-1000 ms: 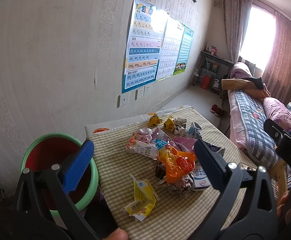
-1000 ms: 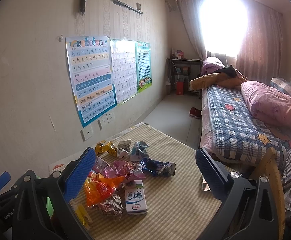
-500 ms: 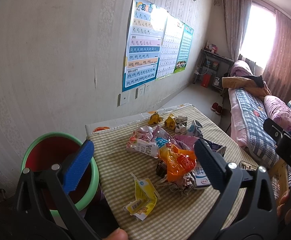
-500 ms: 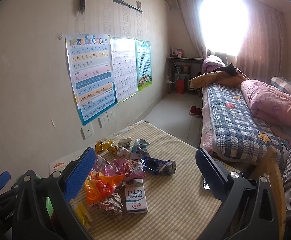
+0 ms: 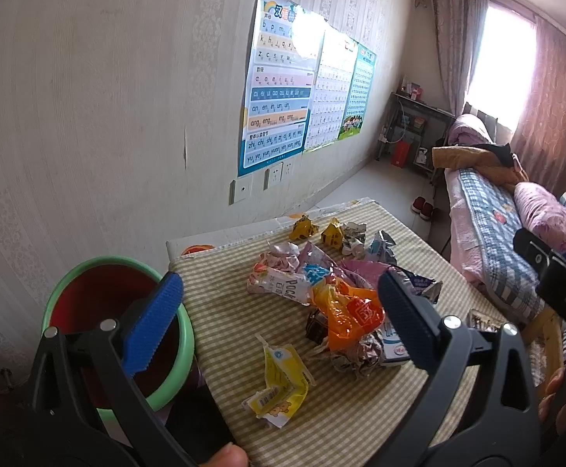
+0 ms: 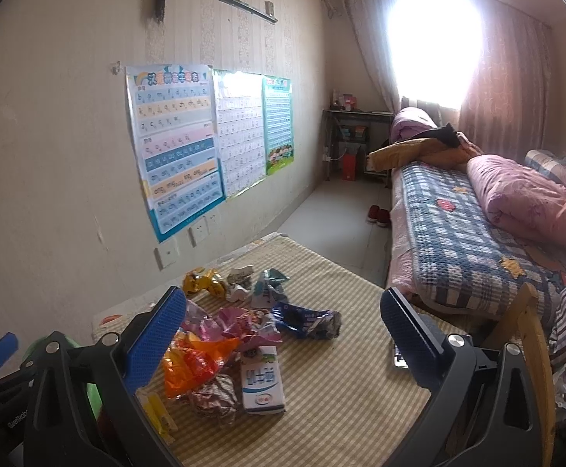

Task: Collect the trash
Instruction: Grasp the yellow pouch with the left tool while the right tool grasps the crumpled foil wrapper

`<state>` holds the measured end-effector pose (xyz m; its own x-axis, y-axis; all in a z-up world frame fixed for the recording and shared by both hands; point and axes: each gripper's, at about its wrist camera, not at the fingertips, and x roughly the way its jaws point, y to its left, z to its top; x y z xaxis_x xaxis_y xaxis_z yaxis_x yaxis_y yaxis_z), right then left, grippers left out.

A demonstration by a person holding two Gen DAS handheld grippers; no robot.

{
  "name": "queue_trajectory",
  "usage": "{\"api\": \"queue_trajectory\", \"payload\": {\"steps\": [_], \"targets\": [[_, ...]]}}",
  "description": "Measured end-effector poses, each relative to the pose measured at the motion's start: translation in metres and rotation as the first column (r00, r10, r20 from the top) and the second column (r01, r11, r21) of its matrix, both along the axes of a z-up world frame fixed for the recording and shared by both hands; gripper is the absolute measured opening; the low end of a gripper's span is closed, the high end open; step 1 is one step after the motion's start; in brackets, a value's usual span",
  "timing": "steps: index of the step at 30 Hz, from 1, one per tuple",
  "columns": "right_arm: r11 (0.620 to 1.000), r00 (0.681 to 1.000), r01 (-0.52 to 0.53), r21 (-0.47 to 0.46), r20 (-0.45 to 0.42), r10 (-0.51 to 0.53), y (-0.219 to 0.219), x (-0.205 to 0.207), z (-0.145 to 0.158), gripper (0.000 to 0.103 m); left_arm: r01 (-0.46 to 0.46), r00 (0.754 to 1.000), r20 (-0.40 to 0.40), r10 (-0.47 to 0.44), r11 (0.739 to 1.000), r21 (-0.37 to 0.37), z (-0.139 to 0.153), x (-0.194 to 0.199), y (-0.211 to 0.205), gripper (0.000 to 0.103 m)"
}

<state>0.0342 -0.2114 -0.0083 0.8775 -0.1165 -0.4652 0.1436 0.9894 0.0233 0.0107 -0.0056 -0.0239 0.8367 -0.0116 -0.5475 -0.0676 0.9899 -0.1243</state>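
1. Trash lies heaped on your table point(image 5: 360, 420), which is covered in a checked cloth, from about its middle toward the far edge by the wall.
2. Your left gripper point(image 5: 279, 319) hangs above the near left part of the table with its blue pads spread wide, grasping nothing.
3. Your right gripper point(image 6: 283, 323) is likewise released and empty, held over the table's near side.
4. The yellow wrapper point(image 5: 279, 385) lies alone, nearest you on the left, its long axis running from the near edge toward the heap.
5. The milk carton point(image 6: 261, 379) lies flat on the heap's near side, its long axis running from near to far.
6. The orange wrapper point(image 6: 193, 362) sits crumpled just left of the carton, touching a grey crumpled wad point(image 6: 214, 393) in front of it.
7. The dark blue wrapper point(image 6: 306, 319) stretches sideways, beyond the carton.
8. Two small yellow wrappers point(image 5: 318, 231) sit closest to the far edge.
9. The green-rimmed bin point(image 5: 177, 350) with a red inside stands off the table's left edge, just beside it.
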Motion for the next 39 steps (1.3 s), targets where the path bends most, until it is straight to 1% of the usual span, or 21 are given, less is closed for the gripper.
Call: {"api": "queue_trajectory", "payload": {"steps": [3,4,6,7,8,10,12,15,16,17,18,22,23,24,26,29,32,34,36,38,39], "targets": [[0.999,0.999,0.04,-0.033,0.004,-0.04,-0.001,0.001,-0.005,0.096,-0.012,1.0,0.013,0.012,0.999,0.049,-0.004,-0.001,-0.001,0.098],[0.999,0.999,0.043,-0.031,-0.007,-0.043,-0.003,0.003,-0.009,0.096,-0.02,1.0,0.023,0.018,0.997,0.078,-0.006,-0.001,-0.002,0.098],[1.0,0.999,0.016,0.0,-0.039,-0.016,-0.008,0.007,-0.019,0.096,-0.016,1.0,0.003,0.015,0.992,0.124,-0.015,0.002,-0.003,0.098],[1.0,0.998,-0.001,0.024,-0.067,0.002,-0.01,0.011,-0.026,0.096,0.0,1.0,-0.01,0.001,0.993,0.12,-0.018,0.003,-0.002,0.098],[0.999,0.996,-0.01,0.043,-0.088,0.014,-0.012,0.013,-0.032,0.096,0.031,0.999,-0.04,-0.027,0.995,0.099,-0.026,0.006,0.0,0.098],[0.997,0.991,-0.022,0.077,-0.129,0.032,-0.018,0.018,-0.046,0.096,0.051,0.994,-0.097,-0.044,0.996,0.07,-0.042,0.01,0.004,0.097],[0.996,0.986,-0.04,0.084,-0.156,0.053,-0.018,0.02,-0.057,0.096,0.062,0.986,-0.157,-0.053,0.997,0.05,-0.06,0.014,0.008,0.087],[0.995,0.976,-0.072,0.076,-0.198,0.086,-0.017,0.021,-0.074,0.09,0.101,0.959,-0.263,-0.101,0.995,-0.014,-0.089,0.023,0.01,0.077],[0.994,0.973,-0.08,0.081,-0.21,0.095,-0.017,0.02,-0.077,0.087,0.118,0.94,-0.315,-0.127,0.992,-0.047,-0.103,0.028,0.009,0.075],[0.991,0.968,-0.093,0.096,-0.223,0.113,-0.018,0.021,-0.082,0.084,0.125,0.931,-0.338,-0.136,0.991,-0.054,-0.109,0.03,0.006,0.071],[0.988,0.964,-0.106,0.116,-0.233,0.13,-0.019,0.021,-0.086,0.083,0.145,0.914,-0.376,-0.156,0.988,-0.058,-0.12,0.034,0.002,0.066],[0.975,0.948,-0.129,0.183,-0.266,0.175,-0.022,0.025,-0.097,0.079,0.196,0.871,-0.449,-0.2,0.979,-0.056,-0.148,0.046,-0.013,0.057],[0.97,0.943,-0.134,0.205,-0.276,0.189,-0.022,0.026,-0.1,0.078,0.203,0.858,-0.468,-0.211,0.977,-0.068,-0.155,0.048,-0.015,0.051],[0.964,0.938,-0.139,0.225,-0.283,0.201,-0.022,0.027,-0.102,0.077,0.205,0.851,-0.477,-0.217,0.976,-0.077,-0.159,0.049,-0.015,0.05],[0.957,0.928,-0.148,0.251,-0.298,0.222,-0.02,0.029,-0.106,0.072,0.21,0.851,-0.476,-0.223,0.974,-0.081,-0.162,0.05,-0.016,0.049],[0.948,0.914,-0.165,0.274,-0.319,0.251,-0.018,0.031,-0.112,0.068,0.222,0.848,-0.472,-0.239,0.971,-0.091,-0.161,0.048,-0.015,0.044],[0.937,0.896,-0.2,0.287,-0.333,0.293,-0.008,0.035,-0.118,0.068,0.218,0.85,-0.469,-0.238,0.971,-0.098,-0.161,0.049,-0.012,0.044],[0.933,0.883,-0.231,0.277,-0.342,0.321,-0.001,0.038,-0.121,0.068,0.214,0.853,-0.468,-0.23,0.973,-0.088,-0.16,0.049,-0.013,0.049],[0.927,0.871,-0.253,0.275,-0.352,0.342,0.005,0.041,-0.125,0.068,0.207,0.851,-0.474,-0.226,0.974,-0.093,-0.162,0.05,-0.011,0.06],[0.921,0.861,-0.267,0.284,-0.359,0.36,0.01,0.045,-0.129,0.068,0.201,0.84,-0.488,-0.236,0.972,-0.124,-0.167,0.048,-0.009,0.064],[0.918,0.857,-0.272,0.288,-0.362,0.367,0.011,0.047,-0.131,0.068,0.196,0.836,-0.495,-0.237,0.972,-0.133,-0.168,0.048,-0.008,0.064]]}}
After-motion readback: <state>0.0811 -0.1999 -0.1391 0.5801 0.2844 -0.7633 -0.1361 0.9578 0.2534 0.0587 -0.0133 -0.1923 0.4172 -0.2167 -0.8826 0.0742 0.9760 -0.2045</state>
